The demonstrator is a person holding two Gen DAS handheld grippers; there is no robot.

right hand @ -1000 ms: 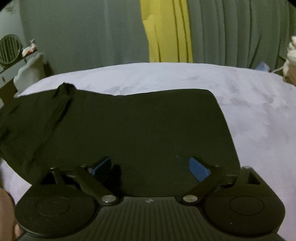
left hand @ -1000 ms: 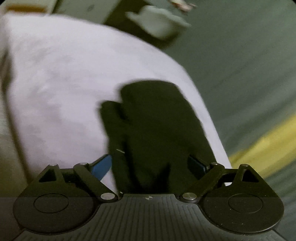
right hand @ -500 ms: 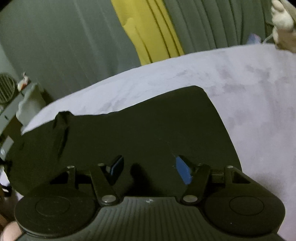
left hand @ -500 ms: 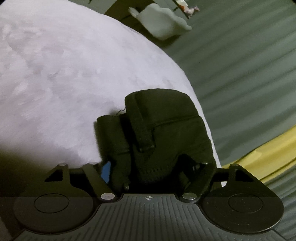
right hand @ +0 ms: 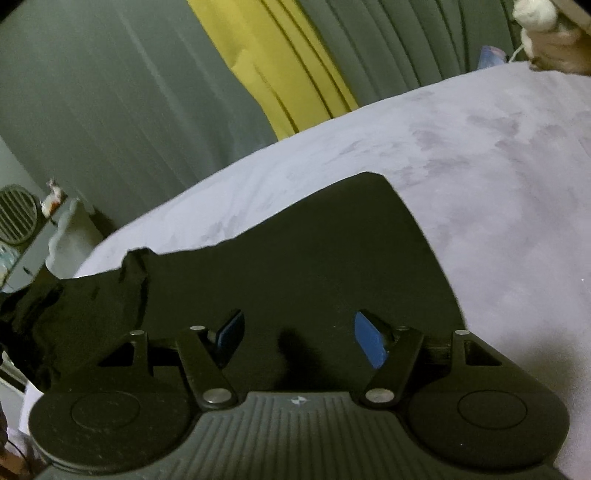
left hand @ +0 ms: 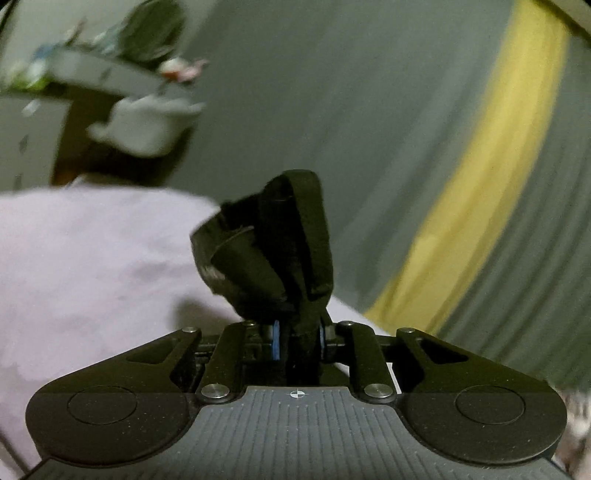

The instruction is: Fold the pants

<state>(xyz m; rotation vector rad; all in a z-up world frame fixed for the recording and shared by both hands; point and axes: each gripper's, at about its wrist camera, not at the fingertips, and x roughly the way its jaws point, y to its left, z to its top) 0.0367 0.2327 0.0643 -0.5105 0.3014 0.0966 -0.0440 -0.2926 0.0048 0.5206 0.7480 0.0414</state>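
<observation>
The black pants (right hand: 303,258) lie spread flat on the lilac bed cover (right hand: 498,177) in the right wrist view, with a bunched end at the left (right hand: 74,306). My right gripper (right hand: 299,338) is open just above the near part of the pants, with blue pads either side and nothing between them. In the left wrist view my left gripper (left hand: 297,338) is shut on a bunched end of the black pants (left hand: 273,251), which stands up lifted off the bed cover (left hand: 92,266).
Grey curtains with a yellow panel (right hand: 273,62) hang behind the bed. A shelf unit with a white object (left hand: 144,125) stands past the bed's left end. A plush toy (right hand: 543,29) sits at the far right corner.
My left gripper closed on the bunched end of the pants and lifted it, tilting upward. My right gripper stayed open over the pants and tilted a little.
</observation>
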